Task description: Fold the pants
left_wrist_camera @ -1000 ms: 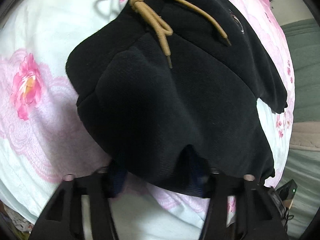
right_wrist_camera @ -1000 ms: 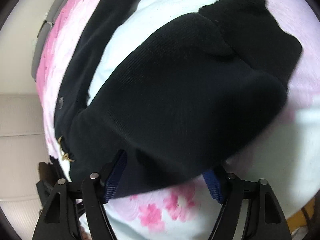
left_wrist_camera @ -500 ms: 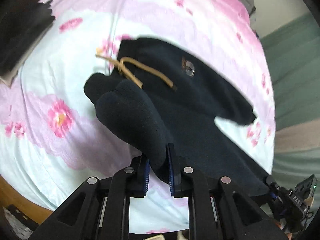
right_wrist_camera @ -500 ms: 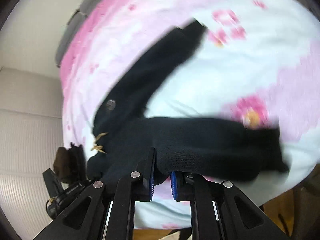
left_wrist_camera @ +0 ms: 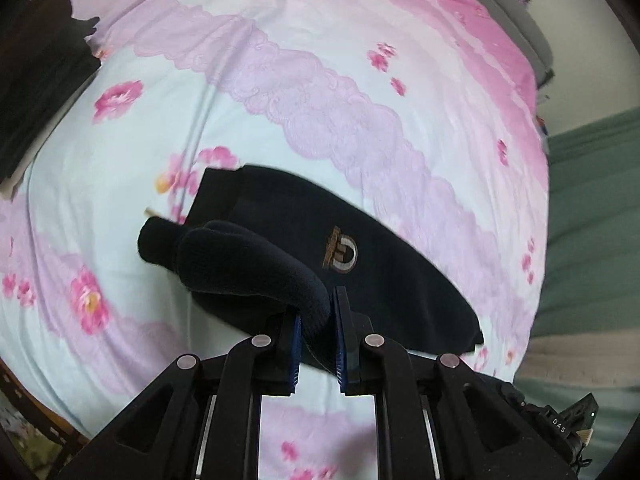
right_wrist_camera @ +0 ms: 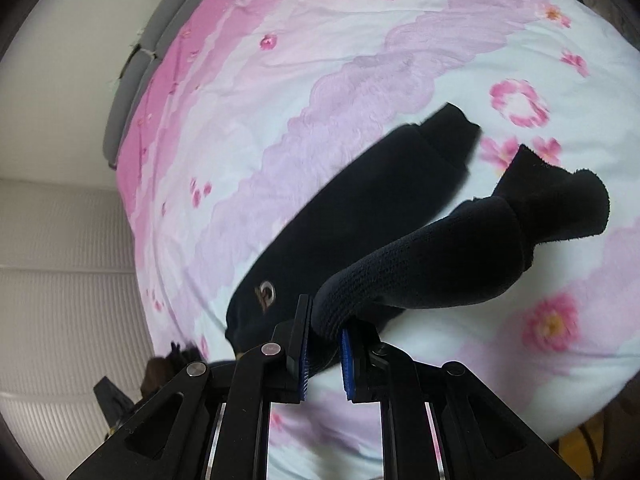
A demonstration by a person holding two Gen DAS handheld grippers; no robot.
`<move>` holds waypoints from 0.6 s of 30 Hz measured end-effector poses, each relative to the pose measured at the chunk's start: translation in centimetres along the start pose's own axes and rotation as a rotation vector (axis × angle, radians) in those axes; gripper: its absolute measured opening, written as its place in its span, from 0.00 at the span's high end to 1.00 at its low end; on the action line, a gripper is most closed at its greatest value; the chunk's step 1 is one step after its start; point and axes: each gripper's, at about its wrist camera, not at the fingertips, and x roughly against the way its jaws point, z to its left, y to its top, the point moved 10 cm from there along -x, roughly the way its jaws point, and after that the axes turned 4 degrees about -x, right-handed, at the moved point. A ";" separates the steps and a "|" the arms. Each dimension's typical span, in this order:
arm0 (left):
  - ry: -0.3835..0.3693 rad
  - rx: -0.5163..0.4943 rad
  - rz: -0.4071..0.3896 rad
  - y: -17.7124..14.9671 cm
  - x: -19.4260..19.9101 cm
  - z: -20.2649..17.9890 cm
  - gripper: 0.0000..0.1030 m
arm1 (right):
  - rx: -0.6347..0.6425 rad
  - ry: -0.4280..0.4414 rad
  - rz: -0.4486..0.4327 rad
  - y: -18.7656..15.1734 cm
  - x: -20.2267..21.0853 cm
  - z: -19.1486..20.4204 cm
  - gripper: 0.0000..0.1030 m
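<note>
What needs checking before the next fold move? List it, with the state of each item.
1. Left gripper shut on the pants: ok, fabric is pinched between the blue pads.
2. Right gripper shut on the pants: ok, a thick roll of cloth sits between the pads.
3. Lower leg lying flat on the bedsheet: ok, logo side up.
4. Lifted leg free of snags: ok, its cuff hangs loose.
5. Drawstring tucked away: cannot tell, mostly hidden.
6. Landing area on the bedsheet clear: ok near the pants; a dark pile lies at the far edge.
</note>
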 end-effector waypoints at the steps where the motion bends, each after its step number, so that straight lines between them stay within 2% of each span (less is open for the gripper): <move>1: 0.011 0.000 0.001 0.7 -0.6 -0.2 0.85 | -0.026 -0.013 0.007 1.1 -1.0 0.2 0.86; 7: 0.100 0.003 0.062 4.3 -6.3 -0.4 0.85 | -0.069 -0.062 0.035 5.9 -6.5 1.2 0.87; 12: 0.183 -0.045 0.129 5.7 -10.6 -0.3 0.85 | -0.104 -0.107 0.067 7.7 -10.4 0.3 0.87; 15: 0.195 -0.068 0.163 6.0 -11.9 -0.2 0.83 | -0.102 -0.132 0.077 8.5 -12.3 0.1 0.86; 17: 0.177 -0.087 0.193 6.1 -12.2 -0.3 0.80 | -0.087 -0.137 0.079 9.0 -13.0 0.2 0.78; 18: 0.163 -0.096 0.204 6.1 -12.0 -0.5 0.75 | -0.072 -0.146 0.079 9.3 -13.4 0.2 0.74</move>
